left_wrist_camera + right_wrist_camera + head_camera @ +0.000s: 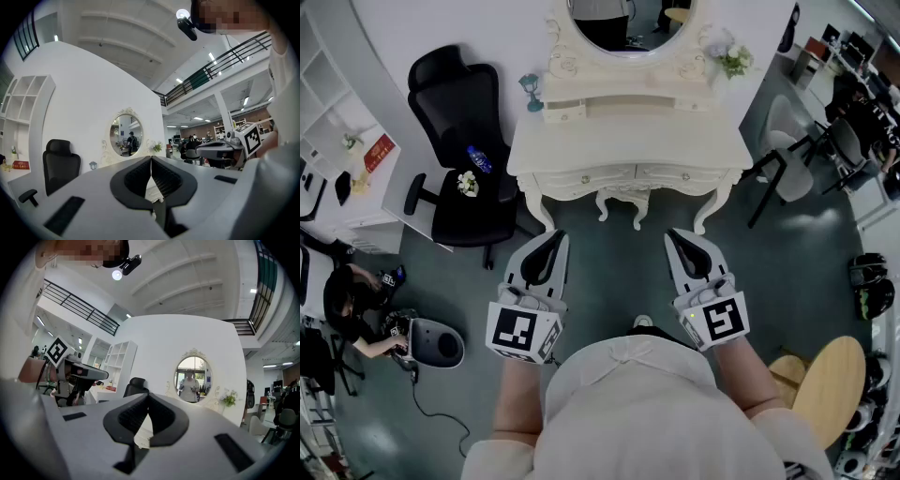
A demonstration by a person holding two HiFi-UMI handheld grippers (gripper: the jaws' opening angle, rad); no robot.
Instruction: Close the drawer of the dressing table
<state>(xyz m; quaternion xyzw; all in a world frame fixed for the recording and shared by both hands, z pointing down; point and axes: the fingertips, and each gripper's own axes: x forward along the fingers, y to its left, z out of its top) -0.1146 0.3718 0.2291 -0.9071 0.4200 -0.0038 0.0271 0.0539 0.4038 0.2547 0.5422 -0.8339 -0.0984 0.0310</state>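
The cream dressing table (628, 145) with an oval mirror (628, 23) stands against the wall ahead. Its two front drawers (586, 178) look flush with the table's front. A small upper drawer (565, 112) on the tabletop seems to stick out slightly. My left gripper (558, 236) and right gripper (672, 236) are held level side by side over the floor, a short way in front of the table and touching nothing. Both are shut and empty: the left gripper (151, 159) and the right gripper (147, 395) each have their jaw tips meeting, with the mirror (193, 379) beyond.
A black office chair (464, 141) with a bottle and flowers on its seat stands left of the table. A white desk (347, 187) and a crouching person (356, 309) are at far left. A round wooden stool (830, 389) and grey chairs (797, 159) are on the right.
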